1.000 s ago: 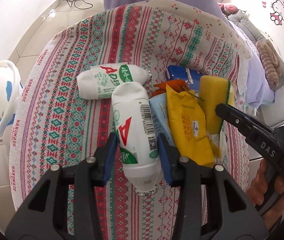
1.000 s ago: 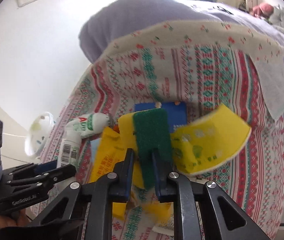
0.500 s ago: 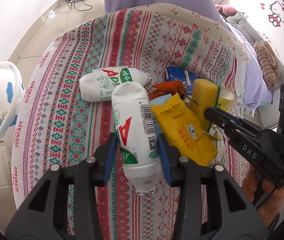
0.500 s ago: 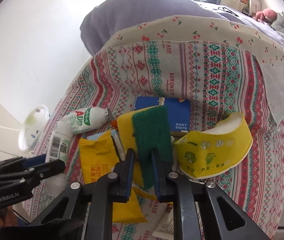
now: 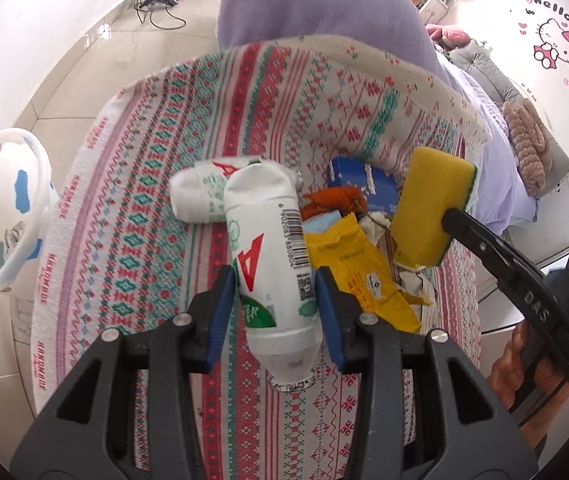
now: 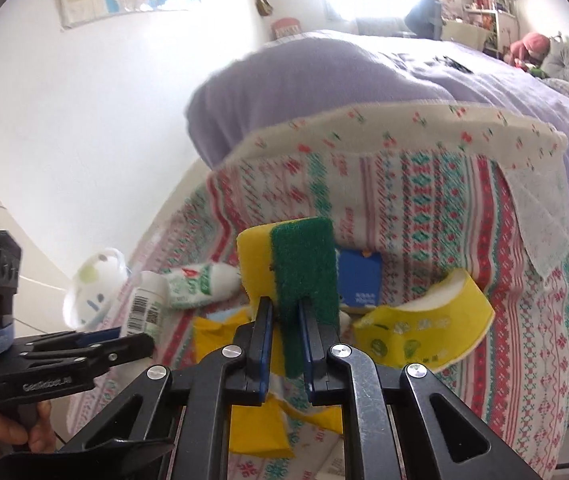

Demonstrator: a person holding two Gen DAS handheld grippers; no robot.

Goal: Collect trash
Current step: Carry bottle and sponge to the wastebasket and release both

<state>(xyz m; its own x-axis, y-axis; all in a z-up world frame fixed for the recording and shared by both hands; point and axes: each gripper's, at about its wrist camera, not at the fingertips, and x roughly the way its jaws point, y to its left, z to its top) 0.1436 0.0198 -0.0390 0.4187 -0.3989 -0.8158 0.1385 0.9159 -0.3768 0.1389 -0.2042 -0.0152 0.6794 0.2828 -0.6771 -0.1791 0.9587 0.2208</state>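
Both grippers are mid-pickup above the striped tablecloth [image 5: 156, 184]: the left gripper [image 5: 274, 280] is clamped on a white bottle [image 5: 272, 256], the right gripper [image 6: 286, 322] on a yellow-green sponge [image 6: 300, 280], and each probably next needs carrying to the white bin [image 5: 8, 204] left of the cloth

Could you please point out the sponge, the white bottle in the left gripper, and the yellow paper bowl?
sponge [image 6: 304, 280], right wrist view, green scouring face.
white bottle [image 5: 272, 252], left wrist view, label mid-body.
yellow paper bowl [image 6: 424, 328], right wrist view, outer wall.
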